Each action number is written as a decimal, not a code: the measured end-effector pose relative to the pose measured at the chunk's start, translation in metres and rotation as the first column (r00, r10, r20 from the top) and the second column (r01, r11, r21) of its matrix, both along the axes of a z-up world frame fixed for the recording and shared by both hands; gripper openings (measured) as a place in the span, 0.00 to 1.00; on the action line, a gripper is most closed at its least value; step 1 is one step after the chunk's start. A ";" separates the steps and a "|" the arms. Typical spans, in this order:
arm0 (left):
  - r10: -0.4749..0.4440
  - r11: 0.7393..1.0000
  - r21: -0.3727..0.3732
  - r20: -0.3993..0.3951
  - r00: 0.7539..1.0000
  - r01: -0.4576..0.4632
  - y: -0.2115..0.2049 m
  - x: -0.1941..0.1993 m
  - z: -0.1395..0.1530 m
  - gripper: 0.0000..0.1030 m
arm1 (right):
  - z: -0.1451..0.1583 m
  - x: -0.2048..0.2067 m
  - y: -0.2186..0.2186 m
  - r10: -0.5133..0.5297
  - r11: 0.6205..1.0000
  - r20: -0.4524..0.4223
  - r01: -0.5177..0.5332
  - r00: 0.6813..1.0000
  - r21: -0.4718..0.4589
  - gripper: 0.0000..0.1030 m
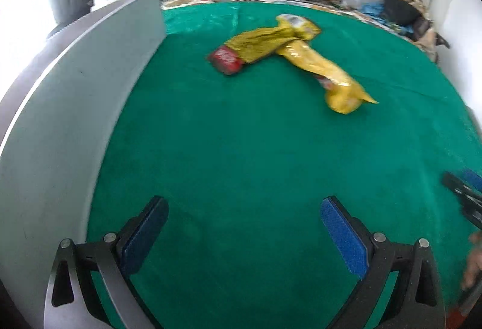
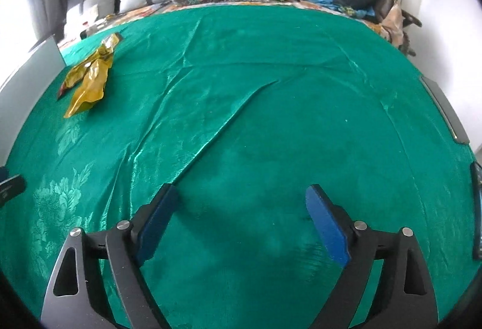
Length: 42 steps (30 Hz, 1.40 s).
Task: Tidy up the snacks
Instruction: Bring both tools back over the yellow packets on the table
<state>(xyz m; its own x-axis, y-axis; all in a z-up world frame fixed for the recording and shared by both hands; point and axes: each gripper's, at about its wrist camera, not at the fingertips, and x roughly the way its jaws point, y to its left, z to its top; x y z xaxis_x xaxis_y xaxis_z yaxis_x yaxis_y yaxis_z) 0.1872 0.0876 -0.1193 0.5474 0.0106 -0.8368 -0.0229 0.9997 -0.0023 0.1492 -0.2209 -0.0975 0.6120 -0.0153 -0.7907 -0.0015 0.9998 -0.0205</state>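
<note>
Both the left gripper (image 1: 244, 208) and the right gripper (image 2: 242, 196) hang wide apart over the green cloth (image 2: 271, 106), gripping nothing. Two crumpled yellow snack bags (image 1: 301, 54) lie crossed, touching, on the cloth at about one o'clock in the left wrist view. A grey panel (image 1: 75, 82) stands at nine o'clock.

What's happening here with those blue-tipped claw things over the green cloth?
A person is holding a pair of tongs in each hand to tidy up snacks. Right now neither holds anything: the left tongs and the right tongs both hang open over the green cloth. Two yellow snack packets lie crossed on the cloth, apart from both tongs; one has a red end. A grey panel stands along the left side, close to the packets. Sorting hasn't visibly begun.
</note>
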 end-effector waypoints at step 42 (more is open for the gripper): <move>0.024 1.000 -0.015 0.045 0.999 -0.024 0.019 0.010 -0.014 1.00 | 0.005 0.147 0.186 0.372 0.925 -0.201 -0.380 0.906 0.000 0.47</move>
<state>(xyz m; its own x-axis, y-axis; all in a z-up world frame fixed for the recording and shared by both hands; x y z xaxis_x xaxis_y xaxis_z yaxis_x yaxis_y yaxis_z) 0.1975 0.1068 -0.1332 0.5845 0.0121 -0.8113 -0.0463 0.9988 -0.0184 0.2959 -0.0345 -0.0928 0.4138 0.1532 -0.8974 -0.3847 0.9228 -0.0199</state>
